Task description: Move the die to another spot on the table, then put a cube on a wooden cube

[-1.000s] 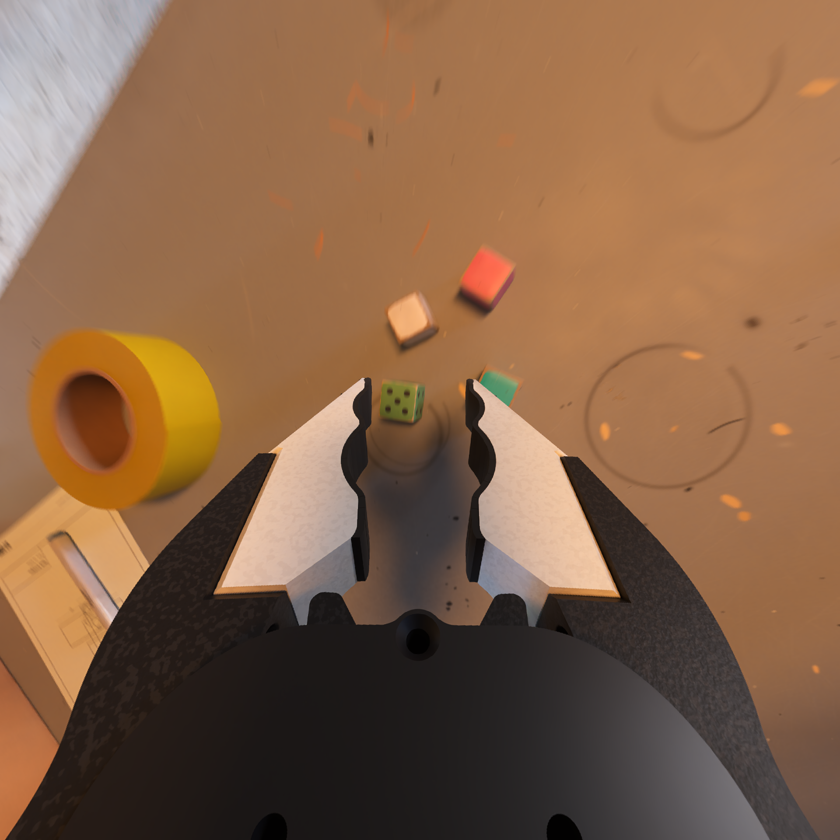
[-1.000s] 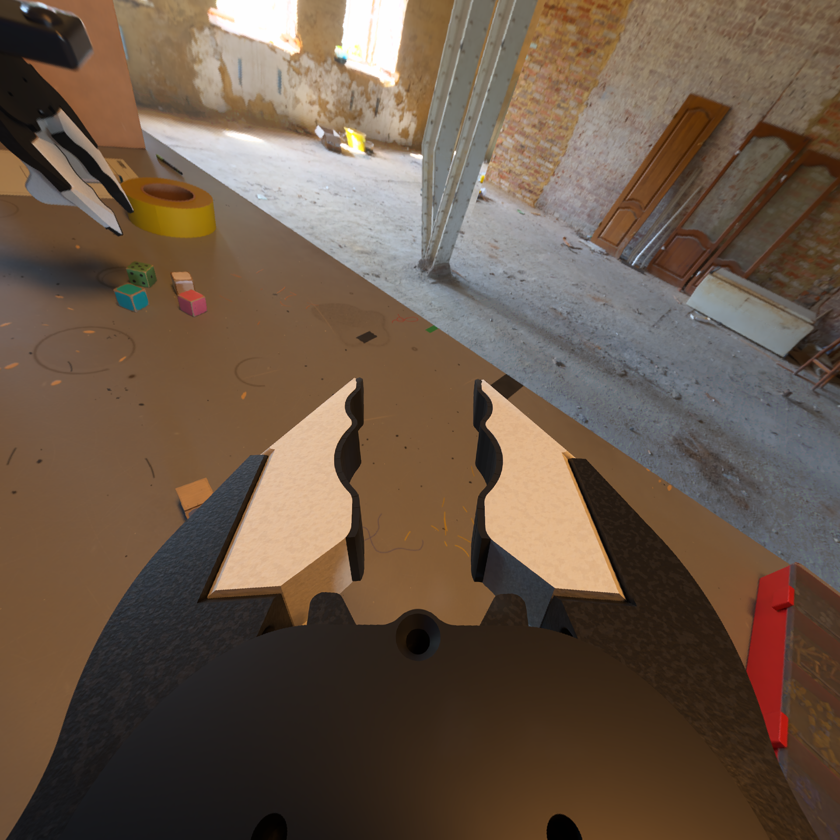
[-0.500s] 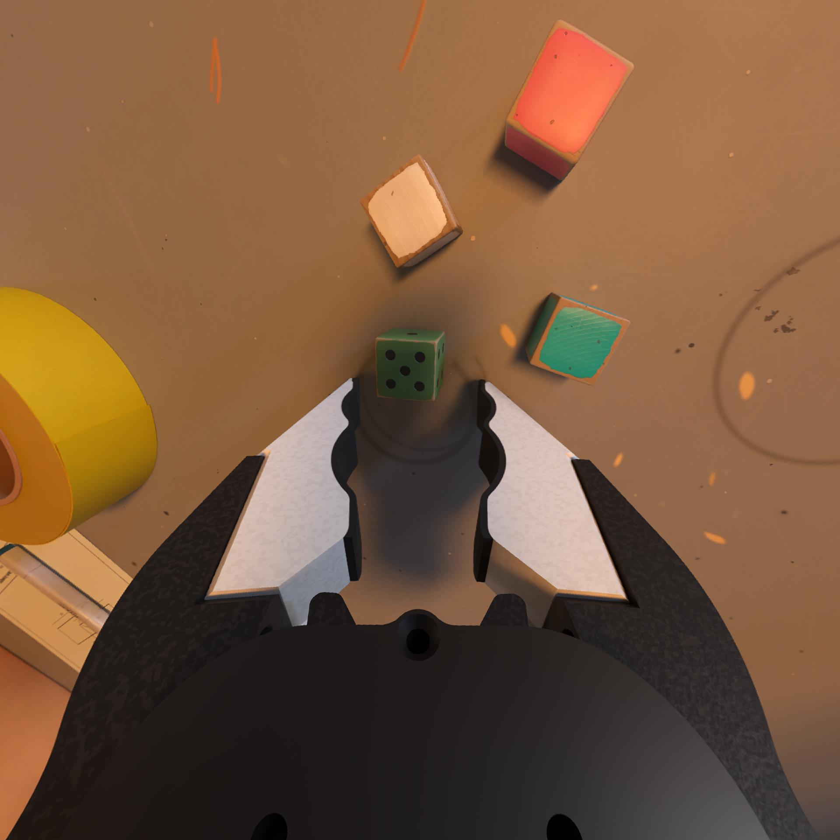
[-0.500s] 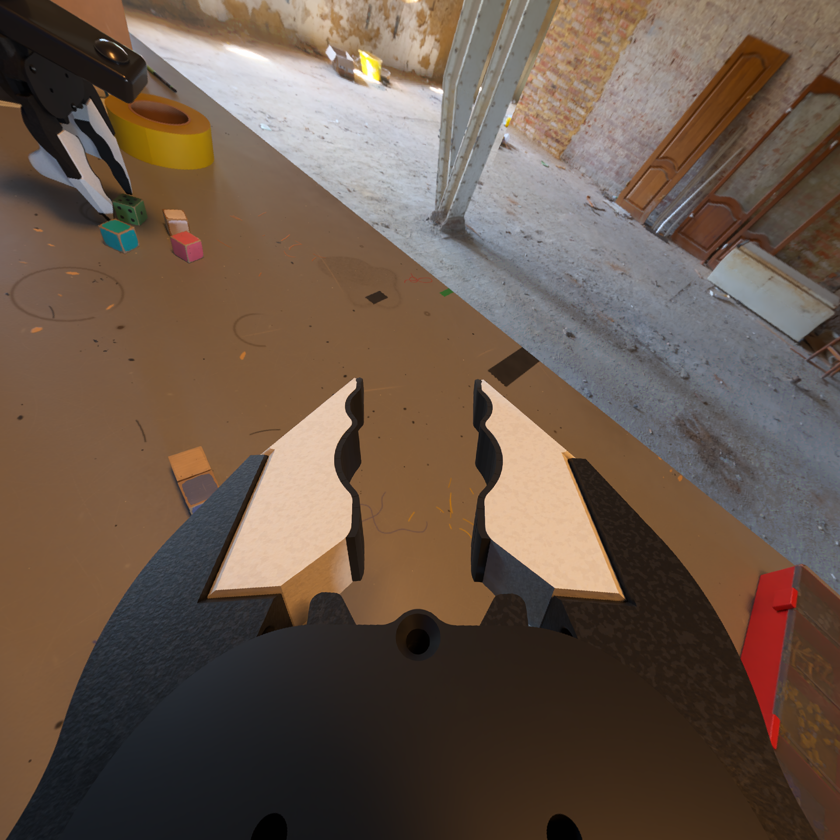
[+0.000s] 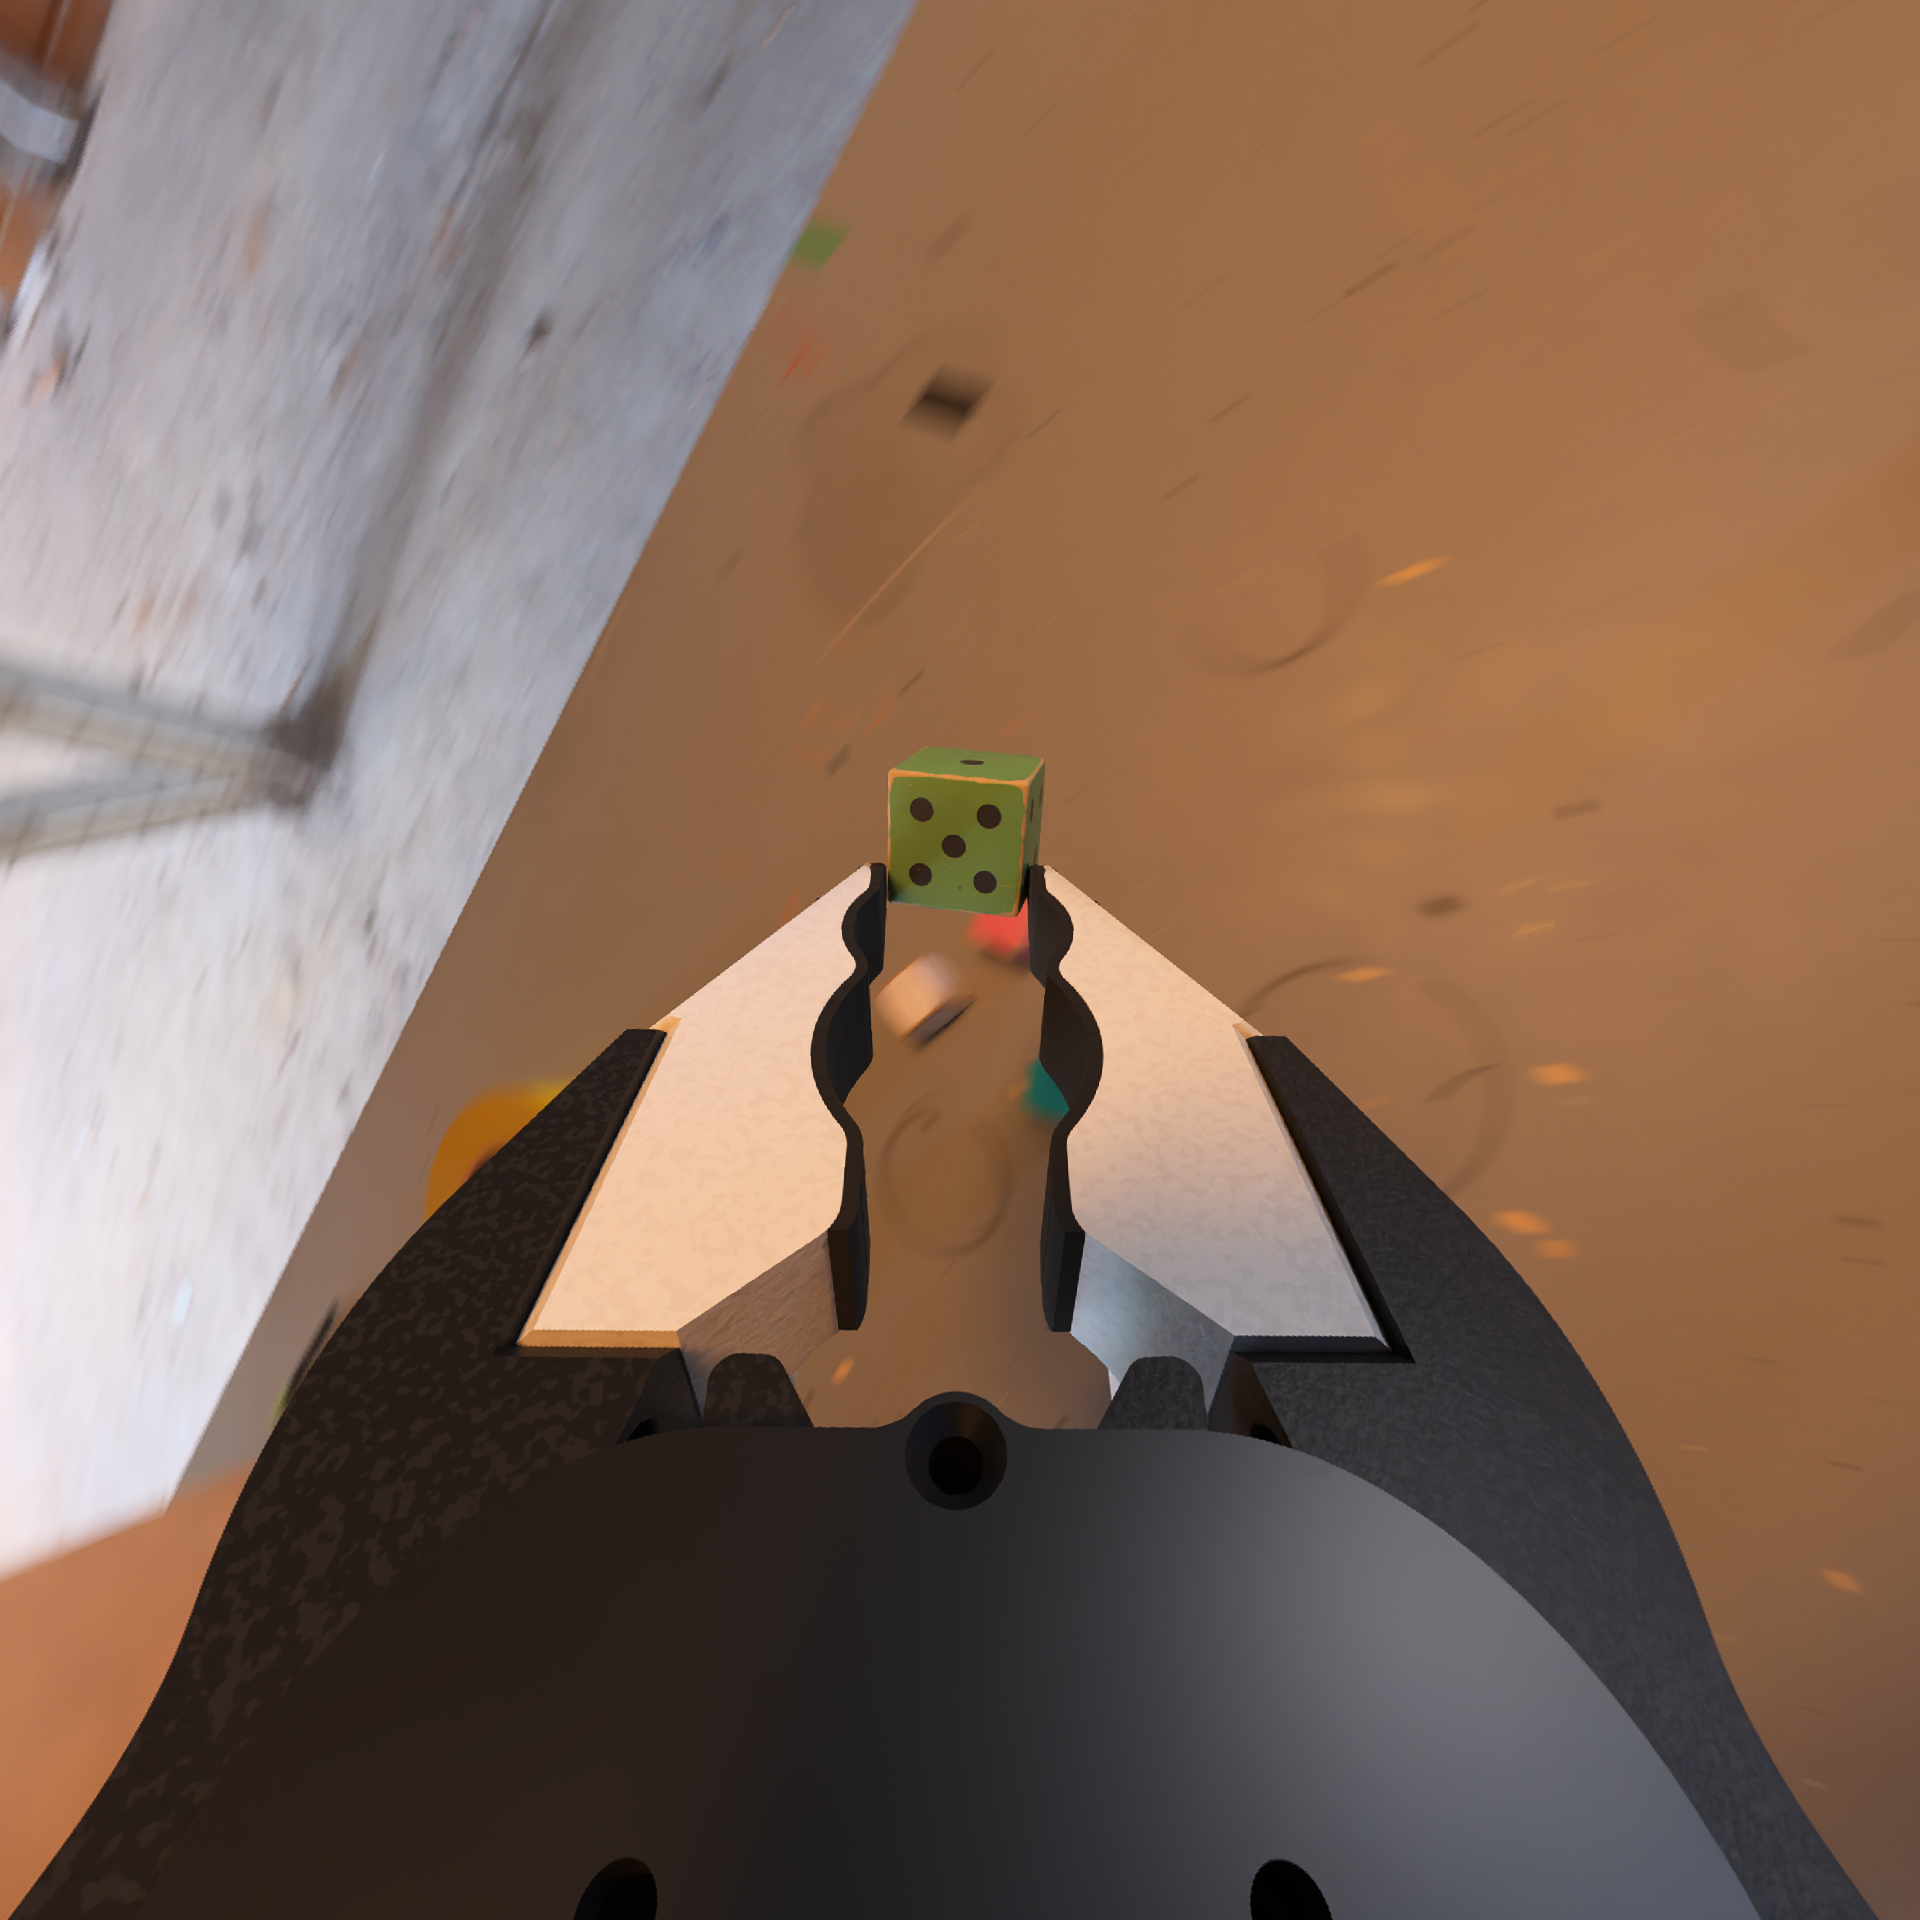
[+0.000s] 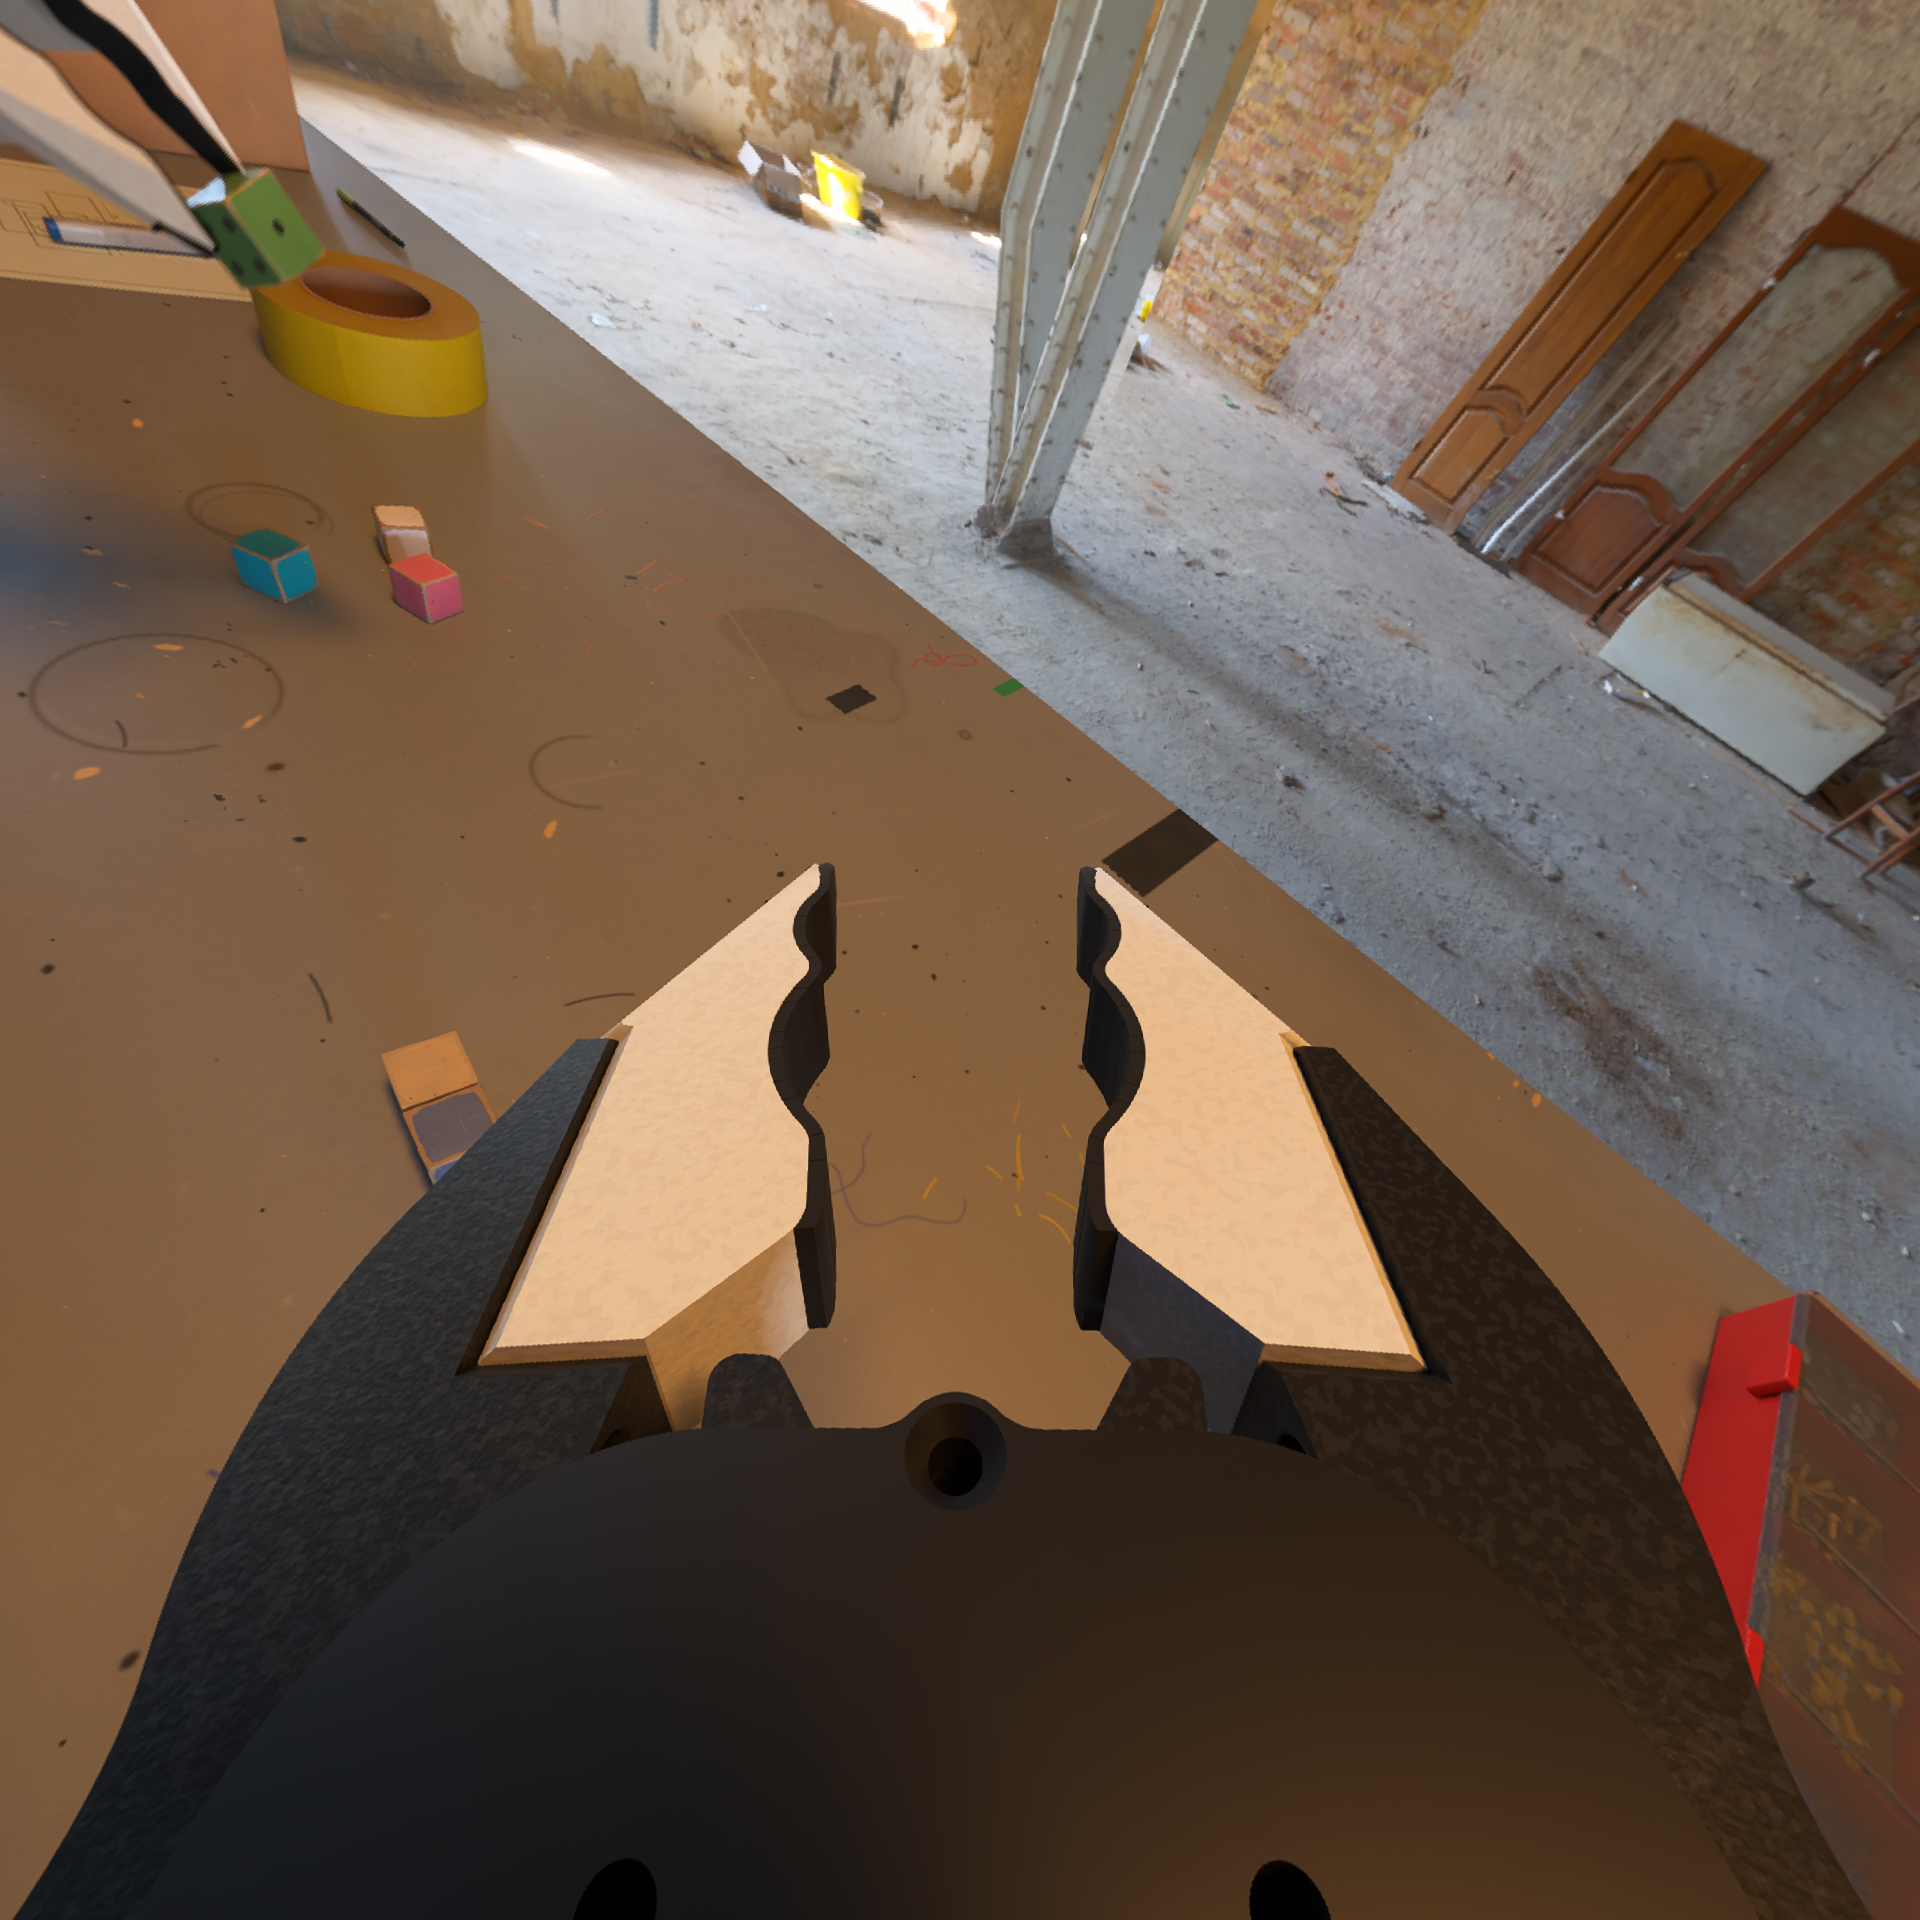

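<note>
The green die [image 5: 964, 831] is clamped between the fingertips of the left gripper [image 5: 956, 883] and is held clear of the table [image 5: 1455, 416]. Five pips are shown on the face toward the camera, one pip on the top face. The surroundings in the left wrist view are blurred. Between the fingers, lower down, a wooden cube [image 5: 920, 997], part of a red cube [image 5: 997, 930] and part of a teal cube [image 5: 1042, 1091] are made out on the table. A yellow tape roll [image 5: 488, 1132] is partly hidden behind the gripper body at approx. 9 o'clock.

In the right wrist view, the die [image 6: 260, 229] is seen at approx. 11 o'clock, pinched by the left gripper's tips [image 6: 208, 213] above the tape roll [image 6: 369, 338]. The teal cube [image 6: 273, 562], wooden cube [image 6: 401, 531] and red cube [image 6: 426, 586] are noted on the table [image 6: 312, 883] below, w/ wooden and red just beside each other and teal apart to the left. A flat tan and grey-blue piece [image 6: 438, 1101] lies beside the left finger at approx. 9 o'clock. A red-edged box [image 6: 1808, 1507] is seen at approx. 4 o'clock.

The right gripper [image 6: 956, 883] is spread apart, nothing between its fingers, above bare table near the edge.
</note>
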